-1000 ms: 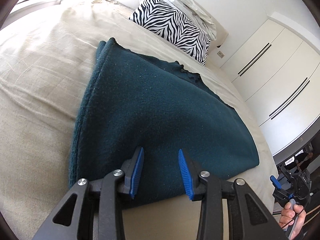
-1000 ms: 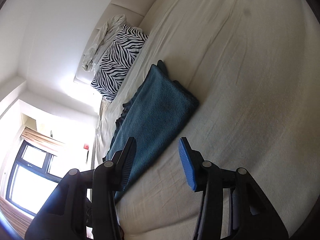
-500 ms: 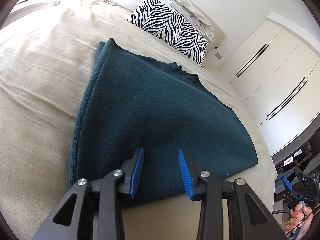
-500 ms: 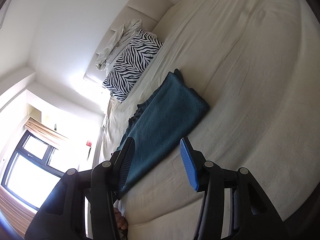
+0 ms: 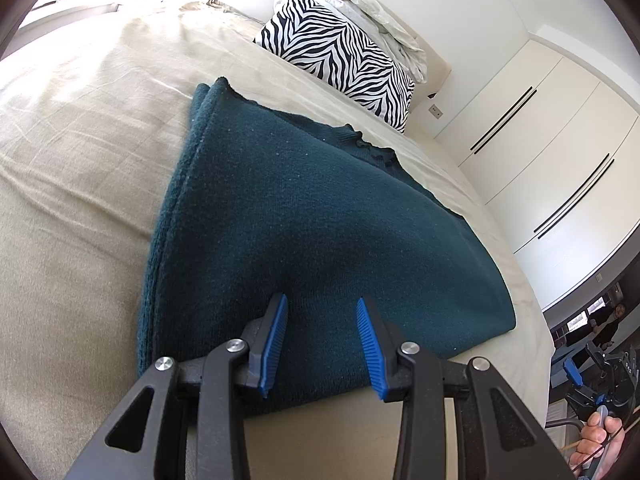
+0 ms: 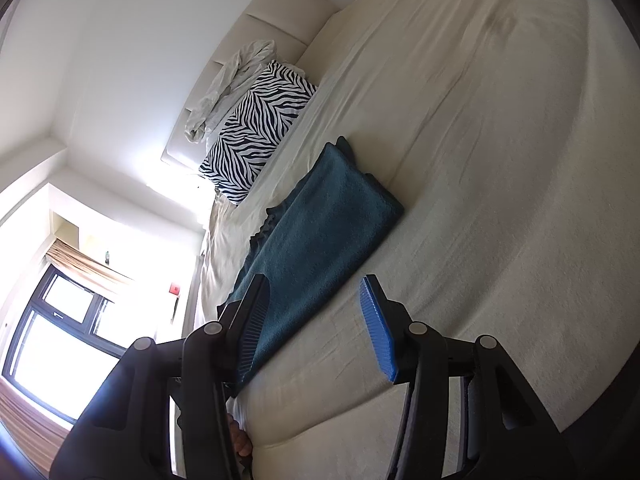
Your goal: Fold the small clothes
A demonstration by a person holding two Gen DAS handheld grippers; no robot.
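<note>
Bed [image 5: 80, 152]: we are seeing beige sheet, zebra pillow [image 5: 340, 56] by headboard | sweater [image 5: 312, 232] is lying folded near bed's edge | left tongs [image 5: 322, 340] are gaping above its near hem, holding nothing | right tongs [image 6: 316, 328] are spread, empty | left view alone: wardrobe [image 5: 540, 152] | right view alone: window [image 6: 60, 320]
</note>
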